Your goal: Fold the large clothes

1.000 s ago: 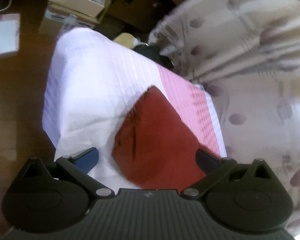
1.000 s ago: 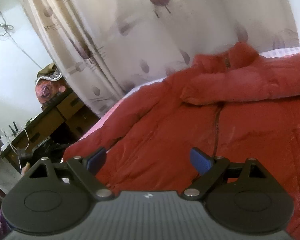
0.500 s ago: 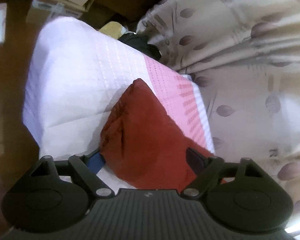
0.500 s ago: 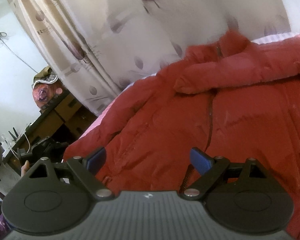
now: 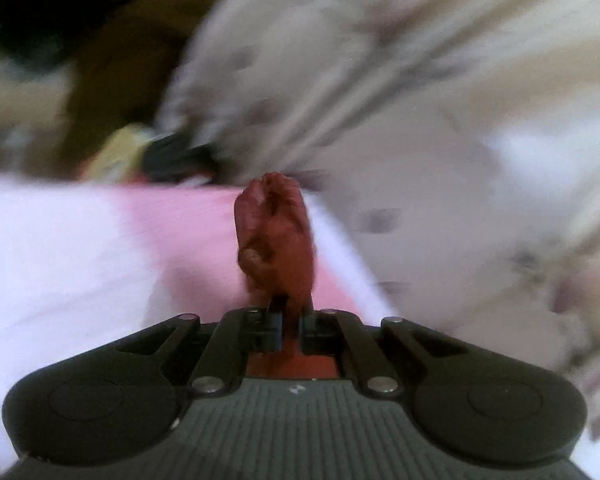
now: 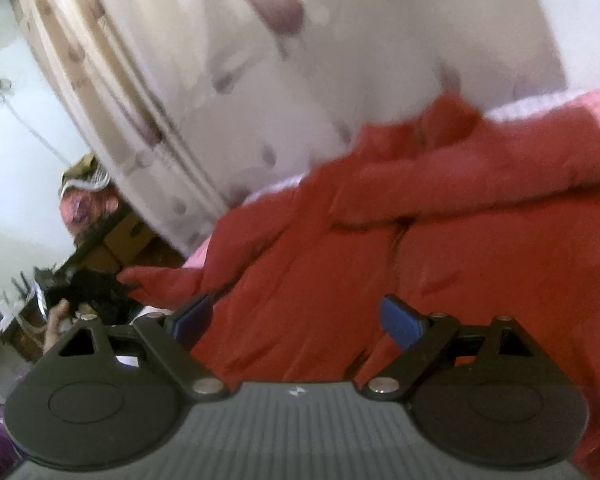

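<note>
A large red padded jacket lies spread on the bed, zip up, one sleeve folded across its chest. My left gripper is shut on a bunched corner of the red jacket, which sticks up between the jaws above the pink and white bed cover. My right gripper is open and empty, hovering just over the jacket's lower front. In the right wrist view the left gripper shows at the far left, holding the jacket's stretched corner.
A beige curtain with purple leaf prints hangs right behind the bed; it also shows in the left wrist view. Dark wooden furniture and boxes stand beyond the bed's left end. The left wrist view is motion blurred.
My left gripper has dropped onto the jacket's corner and shut on it, and the cloth is now lifted and bunched. My right gripper has stayed open over the jacket, shifting slightly.
</note>
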